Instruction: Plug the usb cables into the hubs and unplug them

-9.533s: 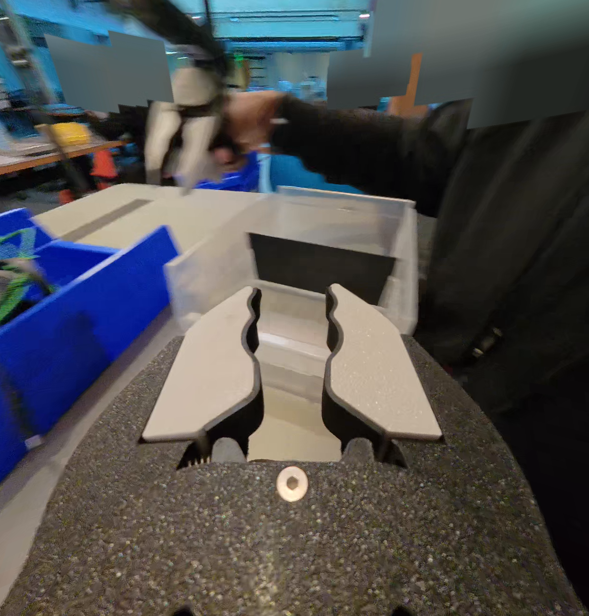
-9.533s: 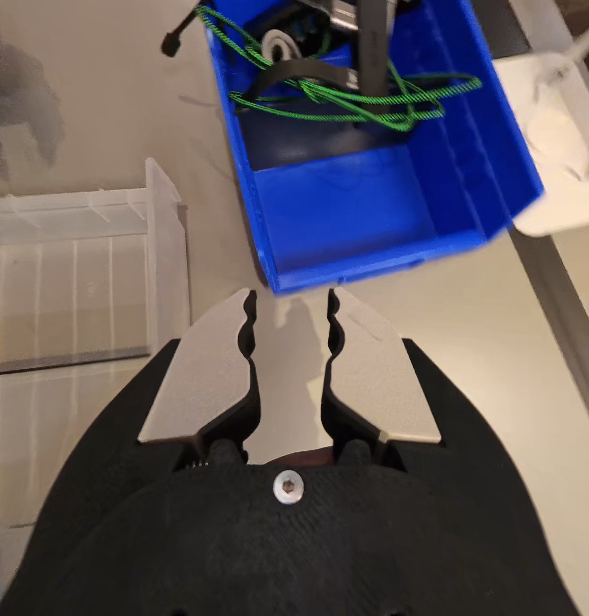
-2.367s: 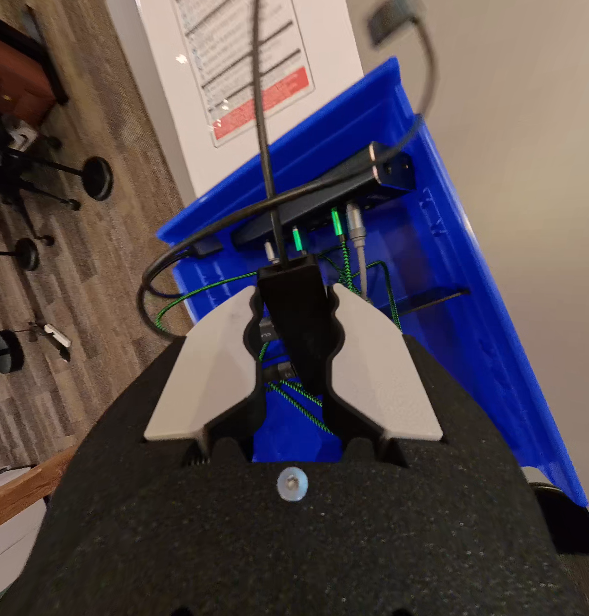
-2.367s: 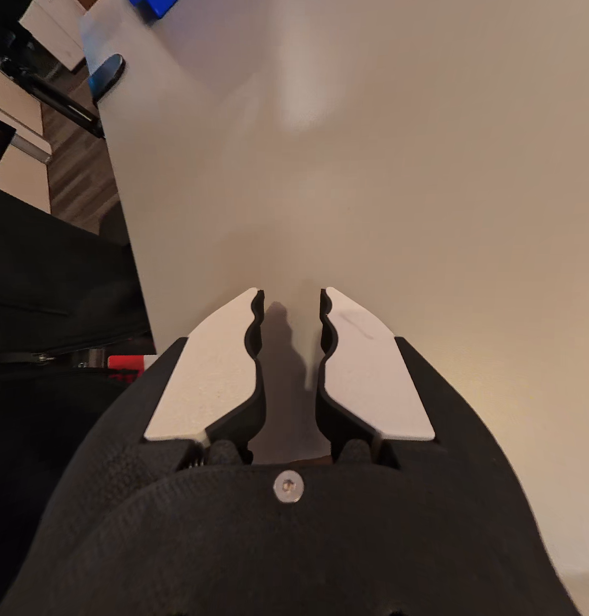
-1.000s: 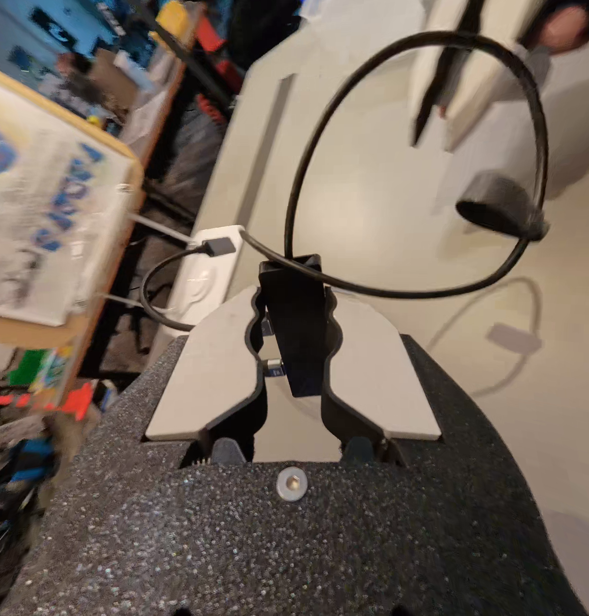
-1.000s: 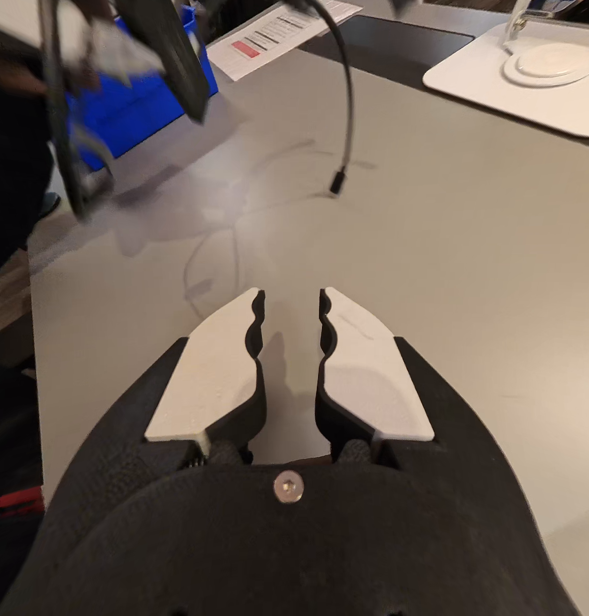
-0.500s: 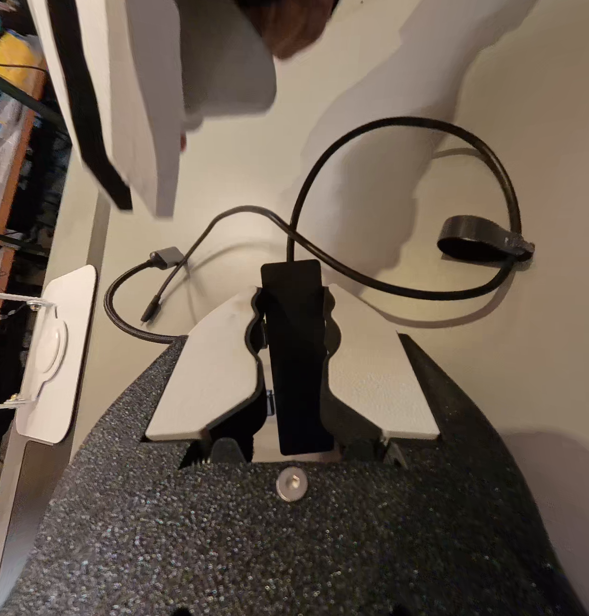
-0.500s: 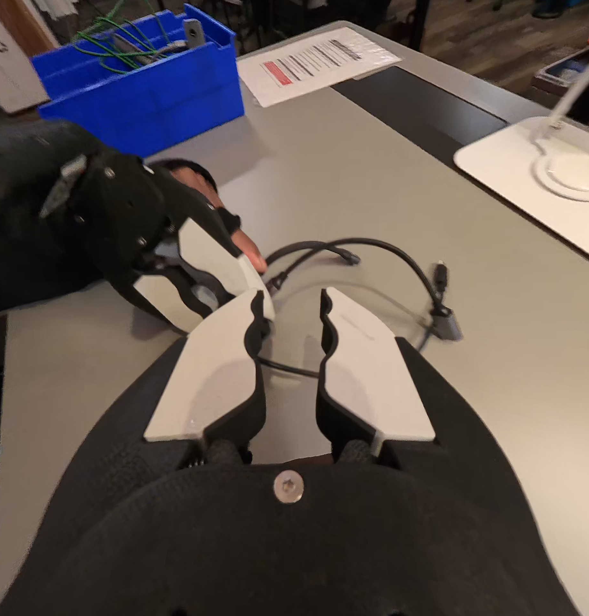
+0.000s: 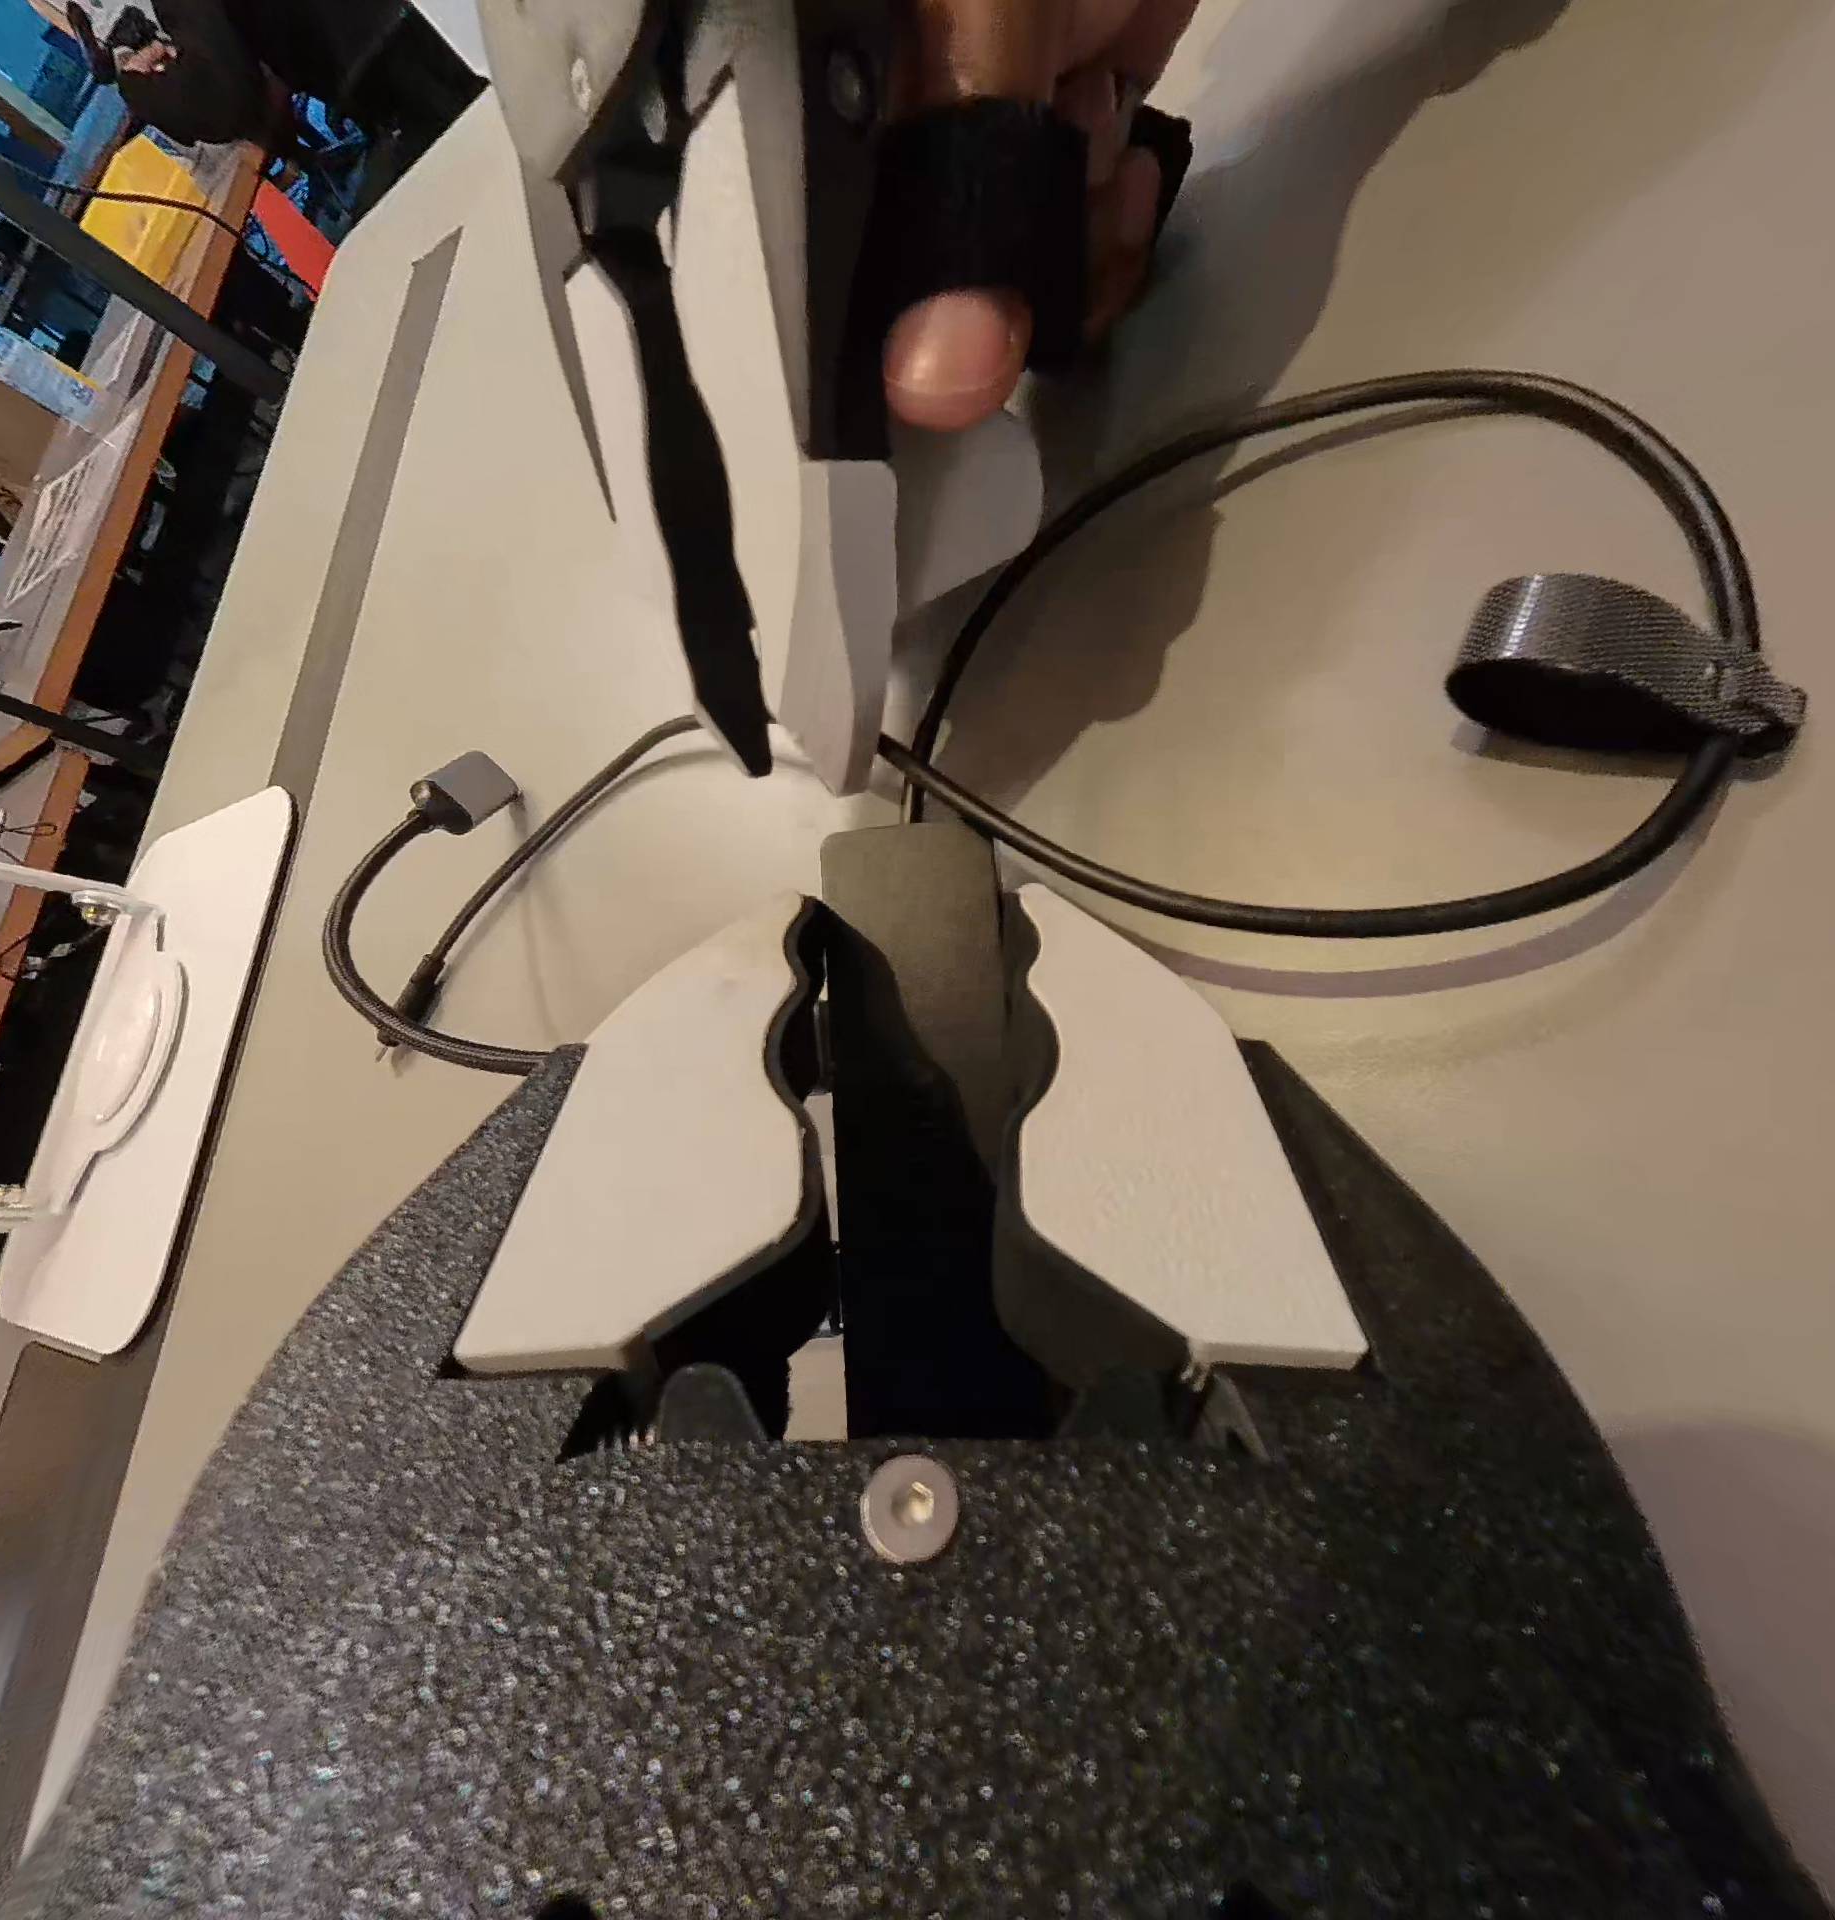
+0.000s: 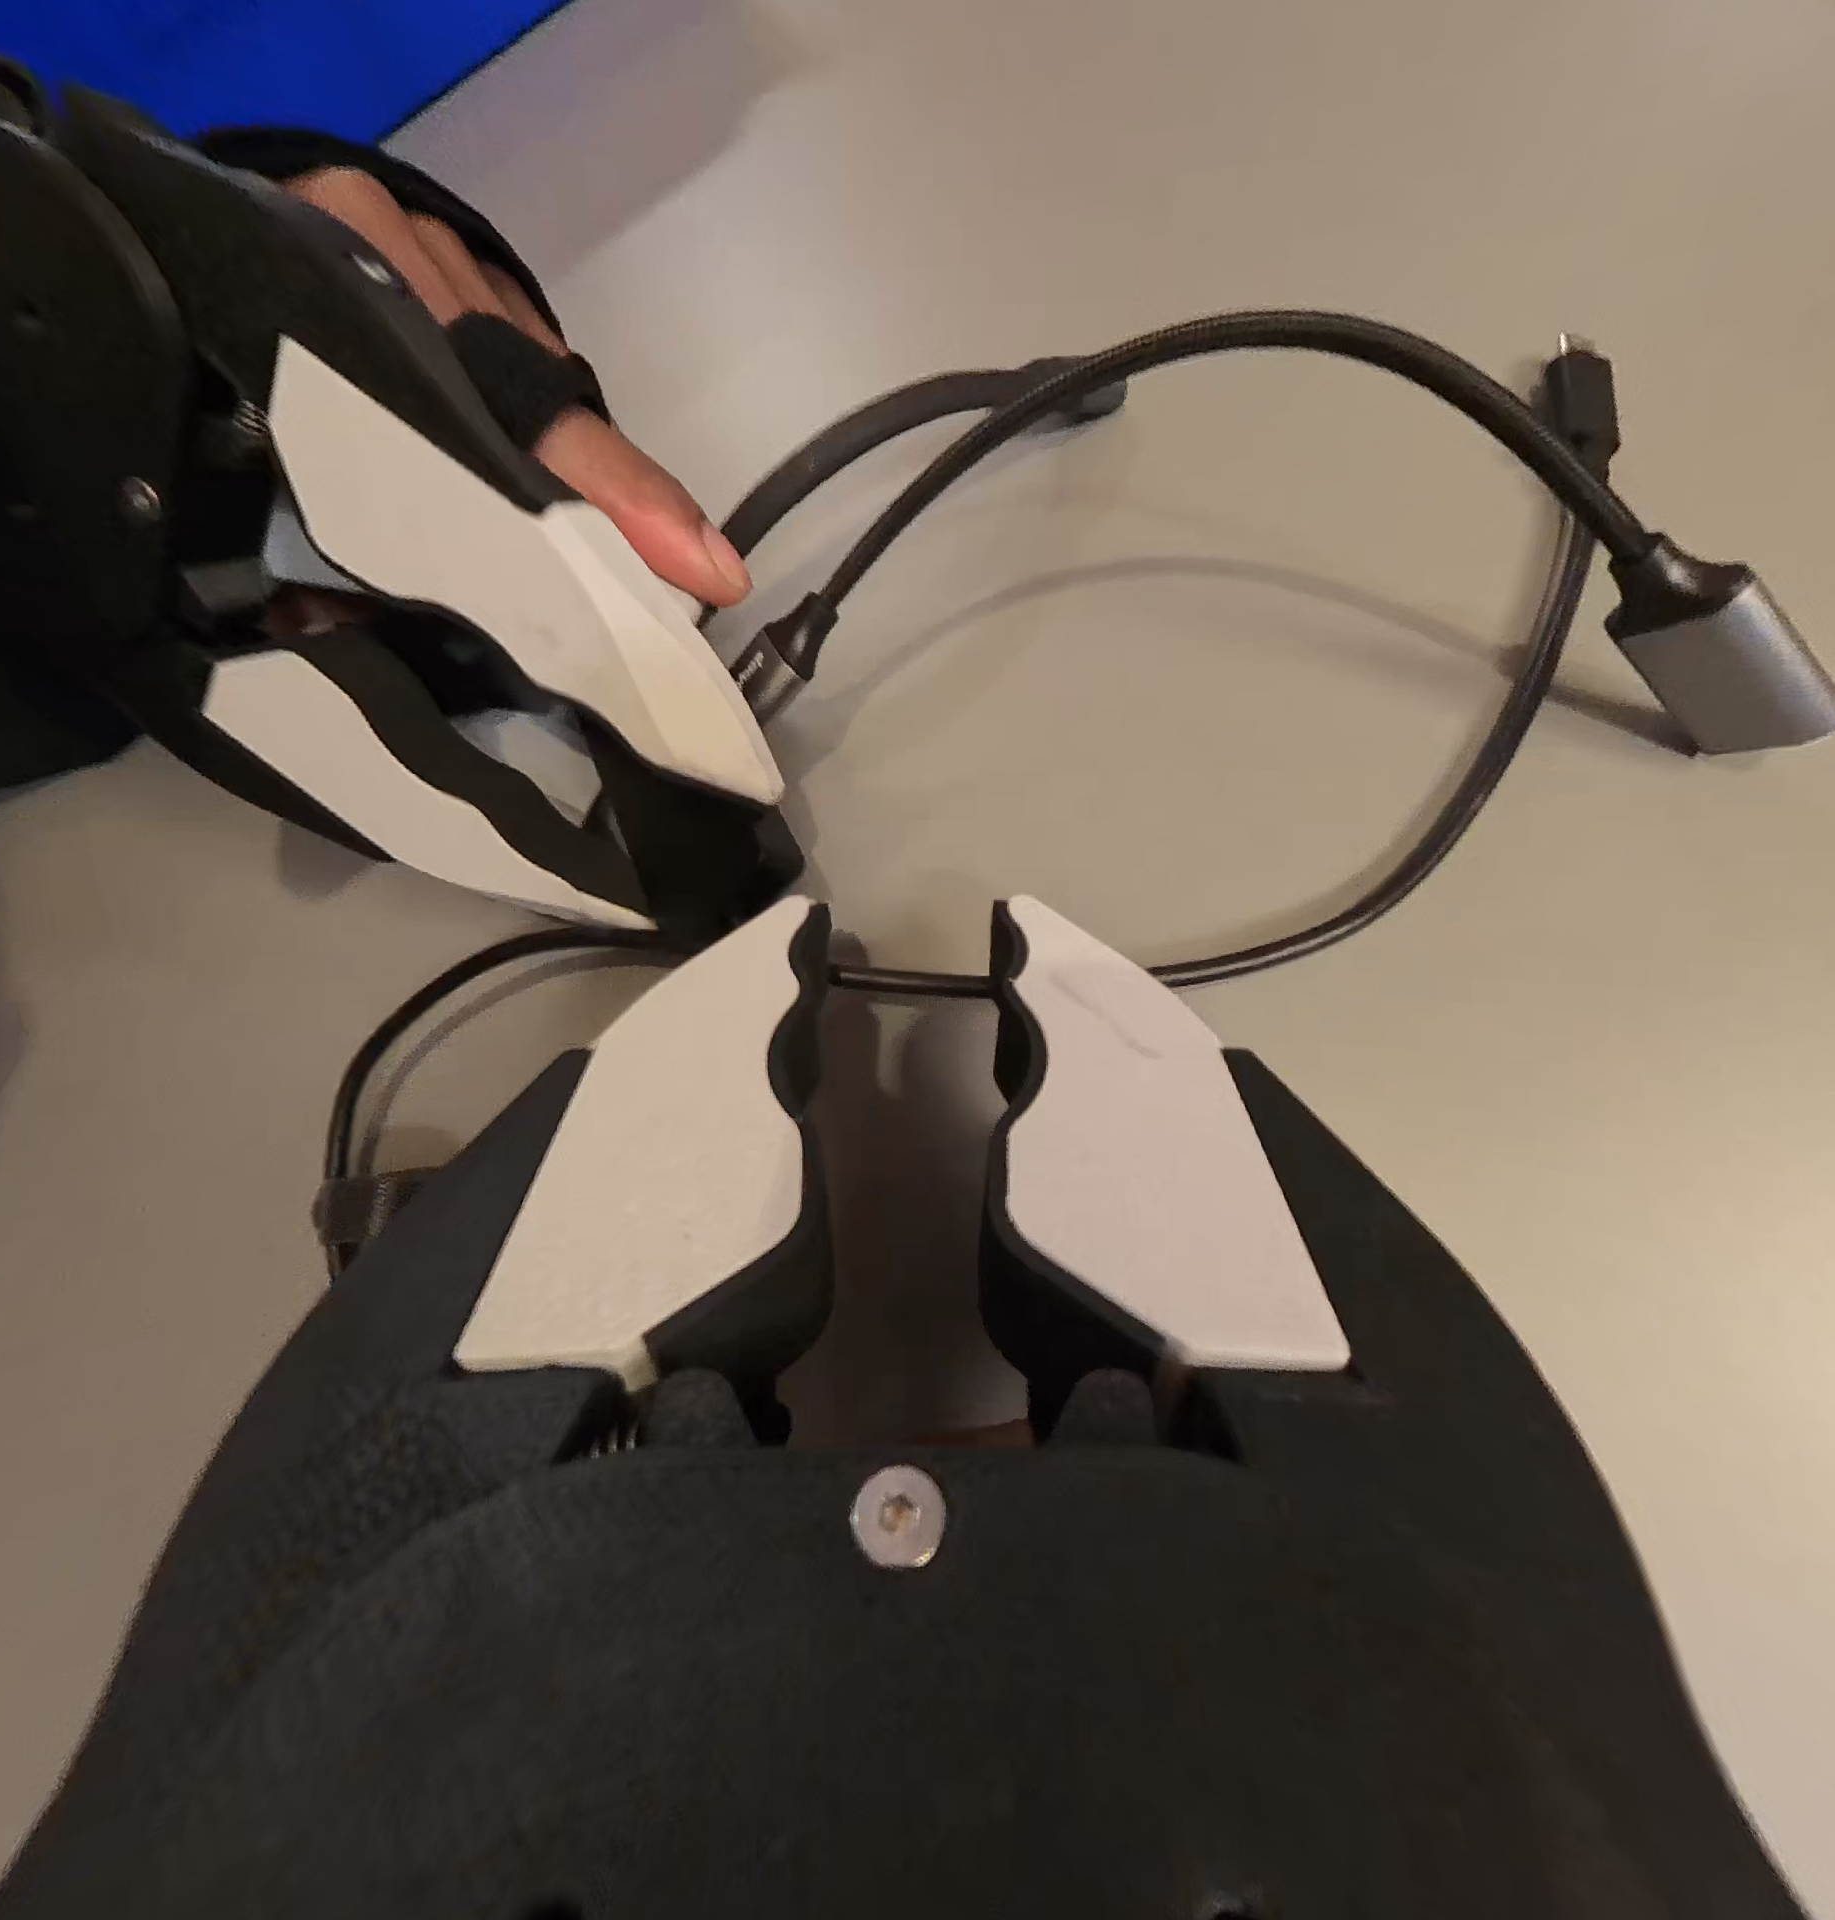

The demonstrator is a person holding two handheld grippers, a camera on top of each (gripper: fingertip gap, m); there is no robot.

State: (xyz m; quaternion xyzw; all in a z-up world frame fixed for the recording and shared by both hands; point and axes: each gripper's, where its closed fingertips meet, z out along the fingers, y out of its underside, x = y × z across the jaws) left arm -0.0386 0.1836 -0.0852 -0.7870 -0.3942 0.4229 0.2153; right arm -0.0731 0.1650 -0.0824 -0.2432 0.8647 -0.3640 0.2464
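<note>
My left gripper is shut on a black USB hub and holds it low over the grey table. The hub's thin black cable loops right to a velcro strap. My right gripper is open, its tips close to the hub's front end, and the thin cable crosses between its fingers. The right gripper also shows in the left wrist view, pointing down at the hub. A braided cable with a grey connector lies beyond. The left gripper shows at left.
A white pad with a clear stand lies near the table's left edge, with shelves and clutter beyond it. A blue bin's corner is at the far left. A gloved hand rests on the left gripper. One gripper's finger ends stand about 4 cm off the other's.
Both grippers have come down to the table. The right gripper moved in close to the hub held by the left, and now straddles the thin cable. The braided cable lies still.
</note>
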